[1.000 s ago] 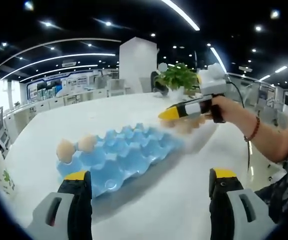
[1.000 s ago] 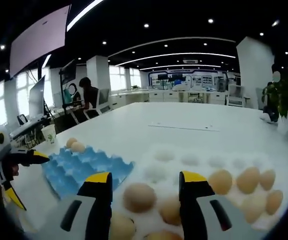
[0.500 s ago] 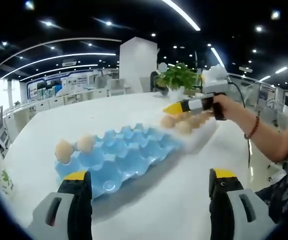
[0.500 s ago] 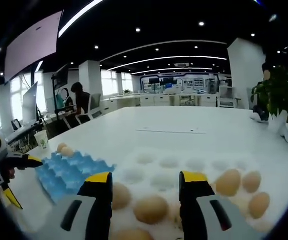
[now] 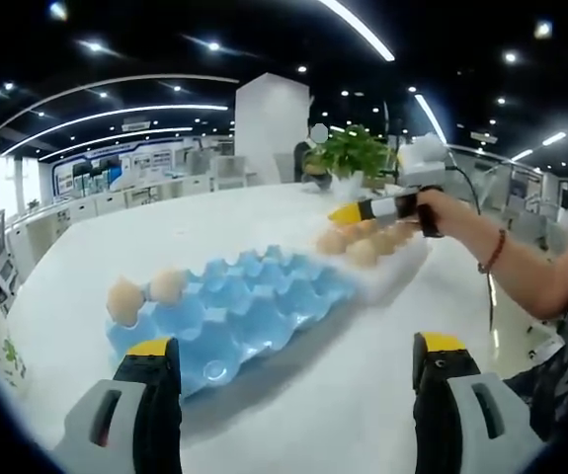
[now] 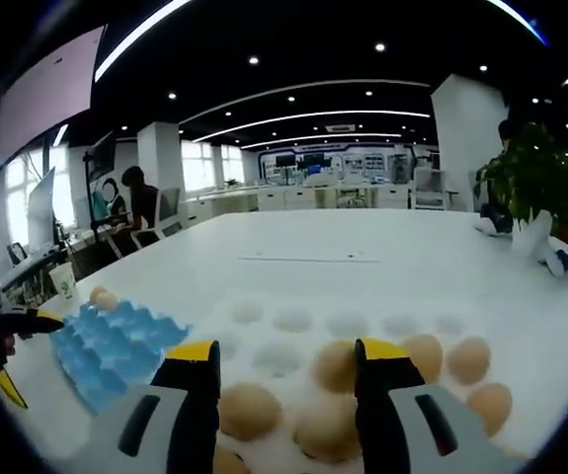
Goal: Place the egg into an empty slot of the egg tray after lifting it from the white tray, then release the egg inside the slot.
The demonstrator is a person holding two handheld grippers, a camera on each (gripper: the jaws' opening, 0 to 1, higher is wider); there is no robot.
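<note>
Right hand-held gripper lines up on an egg in the white tray

The right hand-held gripper (image 6: 285, 363) hovers low over the white tray (image 6: 358, 326), jaws apart around an egg (image 6: 335, 365) at lower centre, evidently to straddle it before closing. Six or so eggs sit there; some are cut off. At left, the blue egg tray (image 5: 239, 306) carries two eggs (image 5: 125, 299), most slots free. The left hand-held gripper (image 5: 293, 360) waits with jaws spread, empty, over the surface (image 5: 313, 415).

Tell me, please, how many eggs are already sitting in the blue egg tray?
2. Both sit side by side at one end of the blue egg tray: one egg at the corner, the other egg right beside it. The other slots look empty.
</note>
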